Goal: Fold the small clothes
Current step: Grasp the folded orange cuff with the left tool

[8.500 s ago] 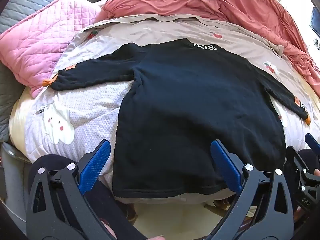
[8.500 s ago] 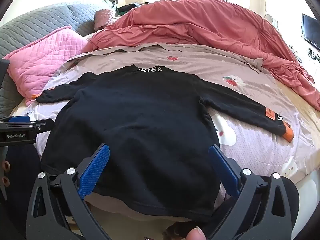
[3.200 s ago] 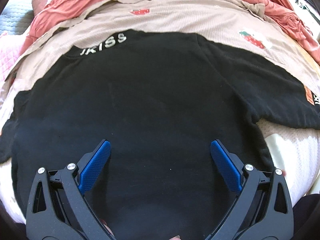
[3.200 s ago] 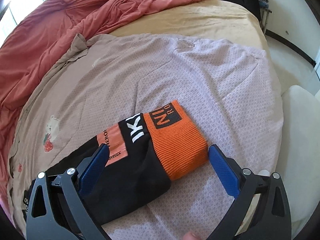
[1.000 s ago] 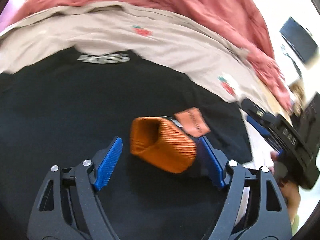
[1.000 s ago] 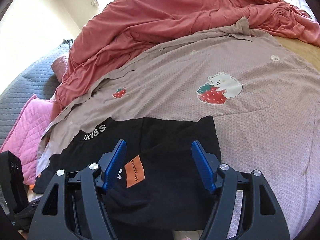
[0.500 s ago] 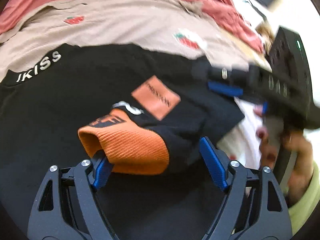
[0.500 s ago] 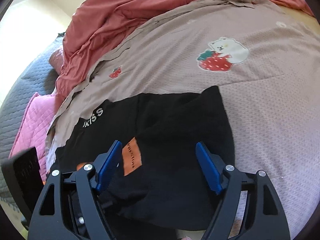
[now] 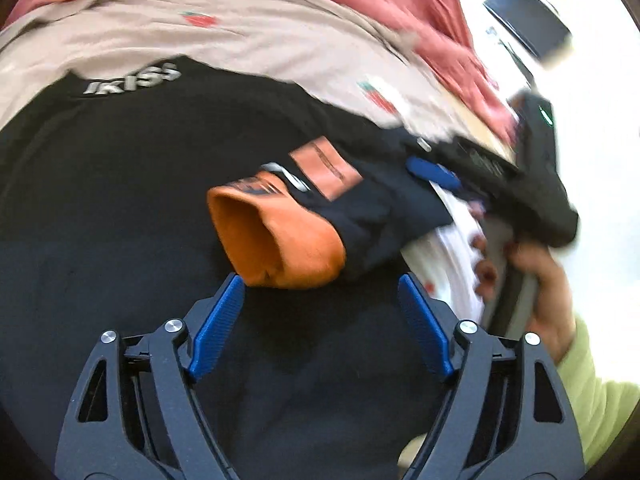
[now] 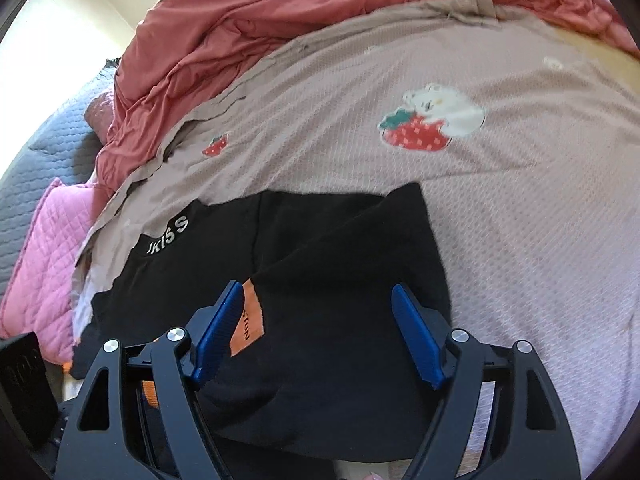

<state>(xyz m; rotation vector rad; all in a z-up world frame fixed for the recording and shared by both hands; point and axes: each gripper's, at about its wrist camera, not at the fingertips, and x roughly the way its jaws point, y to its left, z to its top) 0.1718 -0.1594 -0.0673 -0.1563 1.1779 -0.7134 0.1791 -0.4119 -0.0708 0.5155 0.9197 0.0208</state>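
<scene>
Black sweater (image 10: 320, 280) flat on bed (image 10: 540, 240). Sleeve with orange cuff (image 9: 280, 240) folded across chest, probably to square up body. Left gripper (image 9: 320, 320) and right gripper (image 10: 320, 336) both fingers spread, holding nothing, hovering over sweater.

Both views bright, daylit; fisheye curvature strong, dark vignette at corners. Left wrist view: motion blur throughout, worst at right edge, background there blown out white. Right wrist view: sharper, glare upper left, mild blur toward far edge of bed. Black knit sweater (image 10: 312, 280) underexposed, folds barely readable.
</scene>
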